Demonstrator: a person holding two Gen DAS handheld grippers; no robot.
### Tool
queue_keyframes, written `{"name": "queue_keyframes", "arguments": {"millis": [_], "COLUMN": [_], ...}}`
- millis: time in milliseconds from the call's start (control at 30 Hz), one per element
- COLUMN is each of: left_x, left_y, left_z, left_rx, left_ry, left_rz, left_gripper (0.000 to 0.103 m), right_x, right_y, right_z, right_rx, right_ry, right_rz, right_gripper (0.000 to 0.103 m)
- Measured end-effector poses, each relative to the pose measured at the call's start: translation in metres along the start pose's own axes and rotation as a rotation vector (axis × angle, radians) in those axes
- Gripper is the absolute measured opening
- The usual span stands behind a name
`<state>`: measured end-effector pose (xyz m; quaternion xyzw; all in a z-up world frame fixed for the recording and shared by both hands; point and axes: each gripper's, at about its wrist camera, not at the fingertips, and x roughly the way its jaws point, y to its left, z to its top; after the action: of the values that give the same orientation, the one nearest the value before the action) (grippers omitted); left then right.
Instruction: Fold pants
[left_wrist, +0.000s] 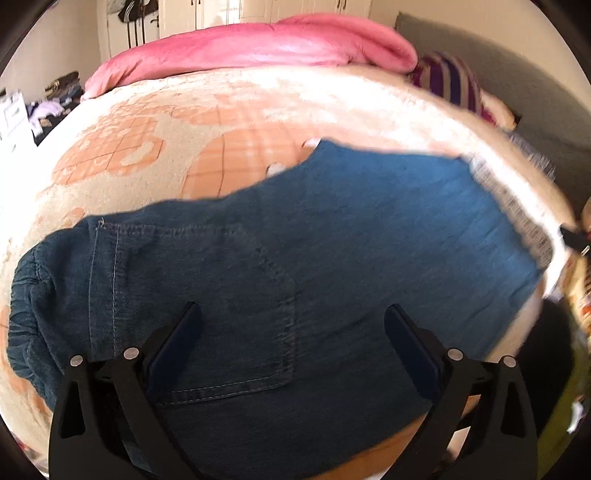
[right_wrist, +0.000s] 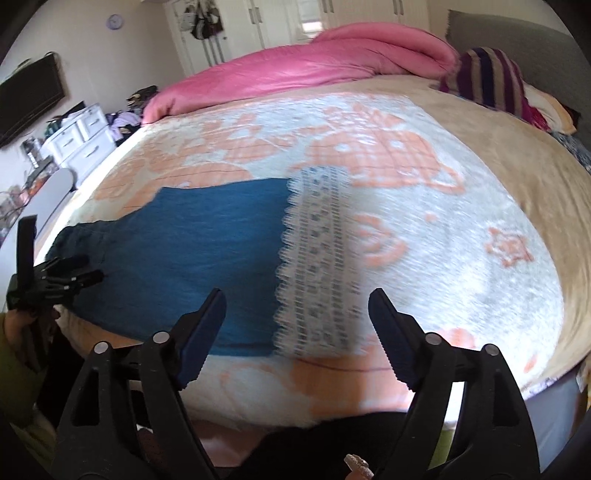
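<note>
Blue denim pants (left_wrist: 332, 236) lie flat on the bed, waistband bunched at the left, a back pocket (left_wrist: 236, 302) facing up, white lace hem (left_wrist: 517, 206) at the right. My left gripper (left_wrist: 291, 317) hovers open over the pocket area with nothing between its fingers. In the right wrist view the pants (right_wrist: 207, 251) stretch from the left to the lace hem (right_wrist: 317, 266). My right gripper (right_wrist: 295, 302) stands open just above the hem end, holding nothing. The left gripper (right_wrist: 55, 275) shows at the left edge, over the waistband.
The bed carries a cream and orange patterned blanket (right_wrist: 424, 221). A pink duvet (right_wrist: 295, 62) is heaped at the far side and a striped purple pillow (right_wrist: 491, 74) sits far right. A white dresser (right_wrist: 81, 136) stands beyond the bed's left edge.
</note>
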<state>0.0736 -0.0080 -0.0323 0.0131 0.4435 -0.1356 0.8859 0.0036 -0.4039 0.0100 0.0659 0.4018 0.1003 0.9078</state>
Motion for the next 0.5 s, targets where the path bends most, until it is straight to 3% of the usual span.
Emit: {"name": "queue_keyframes", "arguments": {"millis": [267, 500], "left_x": [-0.014, 0.017], "left_y": [-0.019, -0.043], "left_z": [0.018, -0.006], "left_rx": [-0.018, 0.041], "left_ry": [-0.019, 0.065], "left_rz": [-0.050, -0.021], "left_gripper": [0.099, 0.099], "right_x": [0.023, 0.069], "right_y": [0.048, 0.065], "right_z": [0.011, -0.006], "right_rx": [-0.104, -0.127], "right_ry": [0.007, 0.174], "right_rz": [0.063, 0.056], "right_gripper": [0.078, 0.078]}}
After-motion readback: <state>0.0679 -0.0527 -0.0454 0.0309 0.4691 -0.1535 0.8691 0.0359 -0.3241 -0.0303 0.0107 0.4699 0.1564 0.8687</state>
